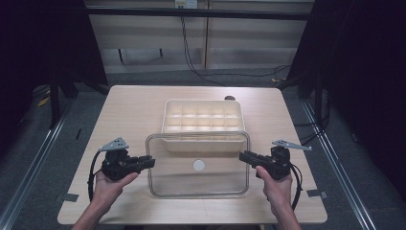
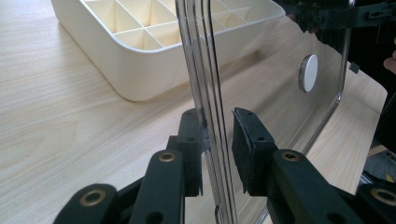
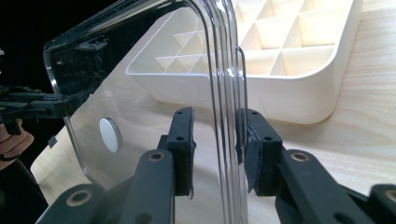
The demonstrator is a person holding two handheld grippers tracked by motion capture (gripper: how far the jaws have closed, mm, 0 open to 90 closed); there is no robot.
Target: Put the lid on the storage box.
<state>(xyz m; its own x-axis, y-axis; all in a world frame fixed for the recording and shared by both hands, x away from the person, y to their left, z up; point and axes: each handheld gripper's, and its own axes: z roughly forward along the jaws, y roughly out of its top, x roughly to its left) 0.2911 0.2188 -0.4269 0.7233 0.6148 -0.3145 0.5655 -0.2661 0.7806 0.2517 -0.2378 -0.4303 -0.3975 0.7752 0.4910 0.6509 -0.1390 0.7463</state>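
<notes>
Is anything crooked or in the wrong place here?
Yes, the clear lid is not on its box. It sits in front of the cream box, overlapping only its near edge, gripped on each side by the left tool and right tool. Nothing looks spilled or broken.

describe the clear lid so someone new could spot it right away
On the wooden table, just in front of the cream compartment tray, is the clear lid, held at its side edges by both tools. Unlike the opaque tray, it is see-through, with a white round dot at its centre.
</notes>
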